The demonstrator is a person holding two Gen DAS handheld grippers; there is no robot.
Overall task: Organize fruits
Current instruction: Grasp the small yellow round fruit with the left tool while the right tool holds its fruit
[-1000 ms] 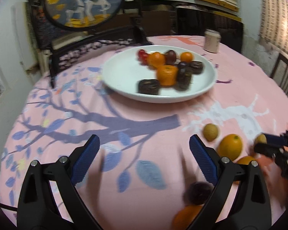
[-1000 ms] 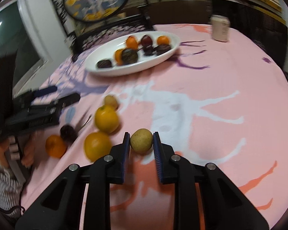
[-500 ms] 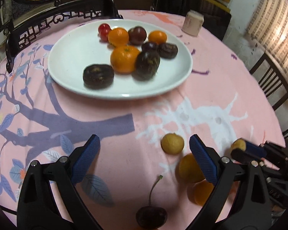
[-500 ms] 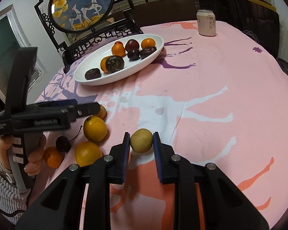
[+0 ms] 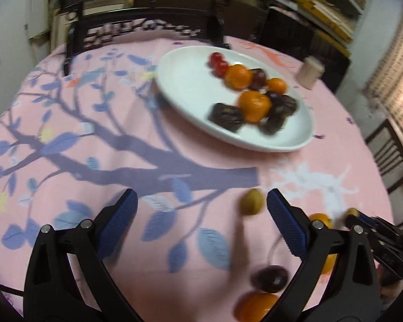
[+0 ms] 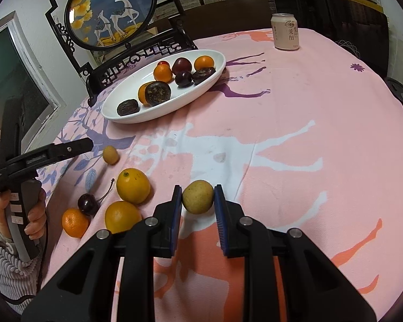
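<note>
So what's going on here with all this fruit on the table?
A person holding a gripper in each hand is sorting fruit onto a white plate that already carries oranges and dark fruits. The right gripper has its jaws closed on a small yellowish fruit just above the pink tablecloth. The left gripper hangs open and empty. Several oranges, a cherry and another small yellow fruit are not yet on the plate.

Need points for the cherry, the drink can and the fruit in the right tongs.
cherry [image 6: 88, 204], right wrist view, middle of its dark body.
drink can [image 6: 285, 32], right wrist view, centre of its label side.
yellow-brown fruit [image 6: 197, 196], right wrist view, front face between the tong pads.
</note>
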